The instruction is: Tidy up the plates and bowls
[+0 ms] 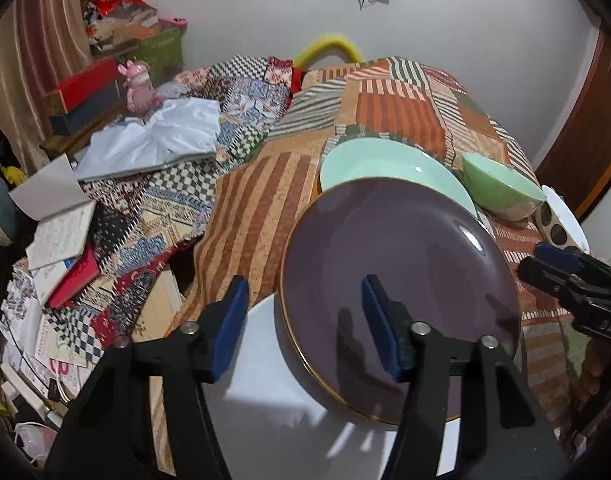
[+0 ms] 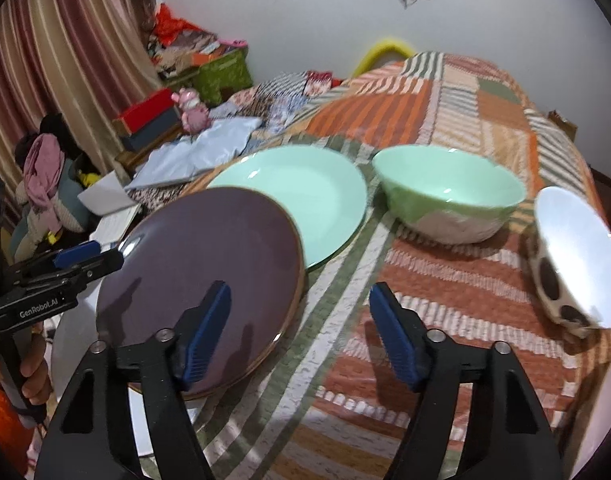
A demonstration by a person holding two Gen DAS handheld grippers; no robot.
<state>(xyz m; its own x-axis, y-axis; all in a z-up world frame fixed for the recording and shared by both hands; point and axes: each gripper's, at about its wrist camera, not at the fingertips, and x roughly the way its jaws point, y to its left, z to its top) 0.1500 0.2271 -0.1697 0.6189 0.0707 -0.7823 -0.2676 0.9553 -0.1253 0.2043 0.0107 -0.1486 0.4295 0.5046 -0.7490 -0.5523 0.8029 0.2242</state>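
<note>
From the left wrist view, the left gripper (image 1: 303, 322) tilts steeply down over the near edge of the surface (image 1: 261, 208), which is draped in a patchwork cloth. Its jaws stand partly spread and pinch nothing: the purple plate (image 1: 401, 280) has its left rim between them, the right finger (image 1: 379, 320) over the plate's face, the left finger (image 1: 231, 312) outside the rim, over a white plate (image 1: 265, 360) that lies under the purple one. Beyond the jaws, the mint plate (image 1: 385, 168) is partly overlapped by the purple plate; to the right of that sits the green bowl (image 1: 501, 188), and further right the spotted bowl (image 1: 561, 220). The right gripper (image 1: 561, 260) enters from the right edge, past the plate's right rim.

From the right wrist view, the right gripper (image 2: 299, 332) also points down at a slant, jaws half spread around nothing. Its left finger (image 2: 205, 336) hangs over the purple plate's (image 2: 201, 272) right rim; its right finger (image 2: 393, 336) is over bare cloth. Ahead of the jaws lie the mint plate (image 2: 305, 196) and green bowl (image 2: 449, 196); to the right, the spotted bowl (image 2: 573, 256) looks tipped on its side. At far left, a hand (image 2: 35, 376) grips the left gripper (image 2: 77, 256).
</note>
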